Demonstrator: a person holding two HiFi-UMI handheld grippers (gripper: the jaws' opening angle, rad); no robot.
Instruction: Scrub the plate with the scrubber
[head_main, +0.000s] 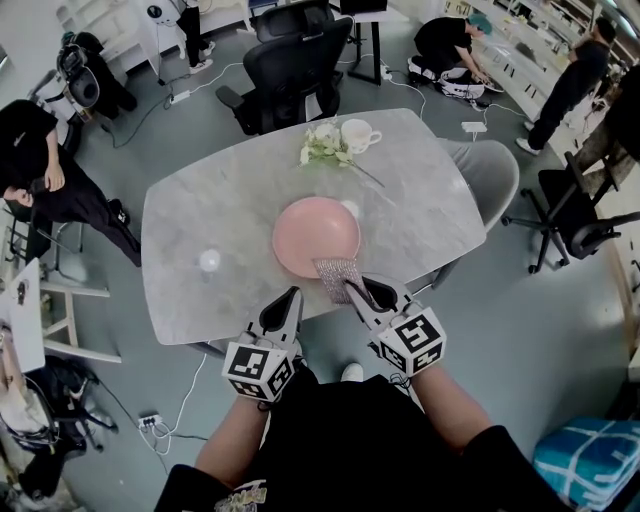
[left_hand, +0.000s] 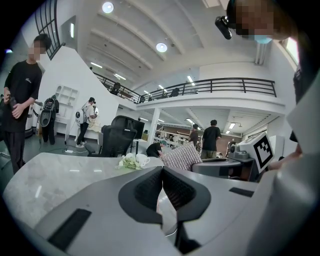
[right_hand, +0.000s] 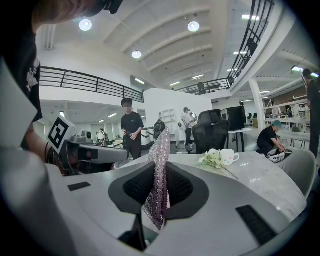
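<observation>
Right hand-held gripper (right_hand: 159, 175): clenched on the scrubber (right_hand: 161, 160), pads pinching its lower half. The sheet stands up between the jaws and sticks out past the tips.

Left hand-held gripper (left_hand: 162, 172): jaws pressed together, nothing between them. It sits just left of the right one.

Scrubber, appearance: thin silvery mesh with a pink tinge and a glittery weave, roughly rectangular.

Handling (judgement): light, soft and floppy. It probably folds under pressure, so a grip low down with a short free flap should scrub more firmly. Present hold looks adequate.

Plate (head_main: 315, 232): pink, round, shallow, no visible soiling. It lies flat on the surface (head_main: 220, 210) just ahead of the right tips, with the scrubber's free end over its near rim; contact not confirmed. Probably rigid, smooth and breakable, and it may slide when scrubbed, so the free left one could brace its rim.

Cup (head_main: 357, 134) and flowers (head_main: 322, 148): well beyond the plate.
</observation>
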